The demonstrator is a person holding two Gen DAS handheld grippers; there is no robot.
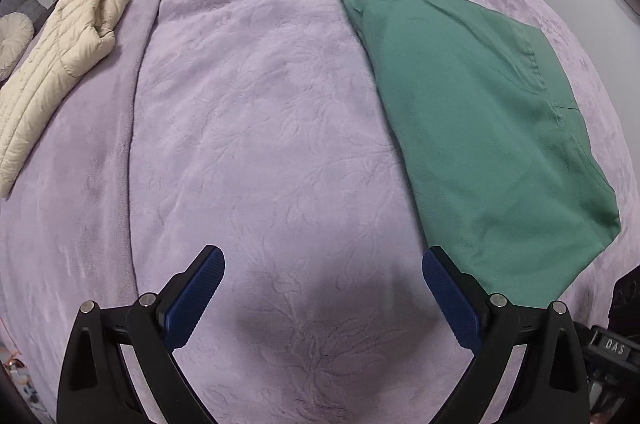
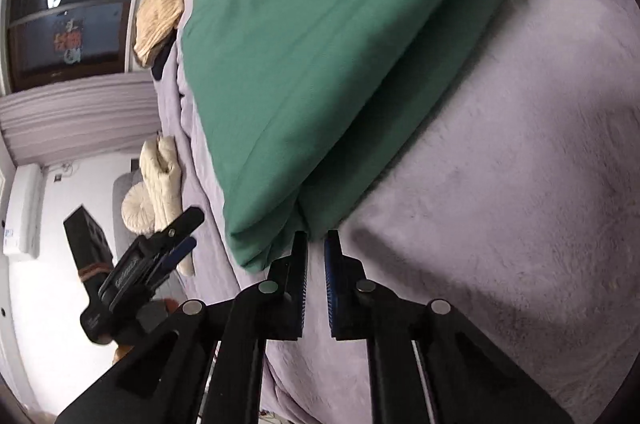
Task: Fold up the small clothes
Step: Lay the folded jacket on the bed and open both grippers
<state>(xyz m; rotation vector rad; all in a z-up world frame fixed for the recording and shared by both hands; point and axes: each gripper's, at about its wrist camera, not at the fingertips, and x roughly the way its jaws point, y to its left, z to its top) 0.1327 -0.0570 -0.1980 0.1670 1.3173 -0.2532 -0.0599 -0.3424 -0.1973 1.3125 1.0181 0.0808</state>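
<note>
1. Lying folded on a lilac plush bedspread [image 1: 260, 128], a green garment [image 1: 480, 128] takes up the right side of the left wrist view, its narrow end pointing toward the far end of the bed.

2. The left gripper [image 1: 323, 300] points steeply down at bare bedspread just left of the garment, its blue-padded fingers [image 1: 192, 304] spread wide with nothing between them; the right-hand finger sits close beside the garment's near edge, and whether it touches the cloth cannot be told.

3. From the right wrist camera, the same garment [image 2: 320, 64] shows as a thick stack of folded layers, one folded corner hanging just ahead of the right gripper [image 2: 317, 244].

4. The right gripper's fingers [image 2: 334, 284] stand nearly together, only a thin gap left between the pads, and no cloth is visibly caught there; the tips meet the garment's corner in the picture, though contact cannot be confirmed.

5. The left gripper [image 2: 188, 236] appears at the left of that view, above the bed's edge.

6. A cream quilted jacket [image 1: 52, 72] lies well apart on the far left of the bed.

7. A tan ribbed knit [image 2: 160, 16] sits at the bed's far end, beside a dark item.

8. A dark window [image 2: 68, 8] fills the wall beyond.
</note>
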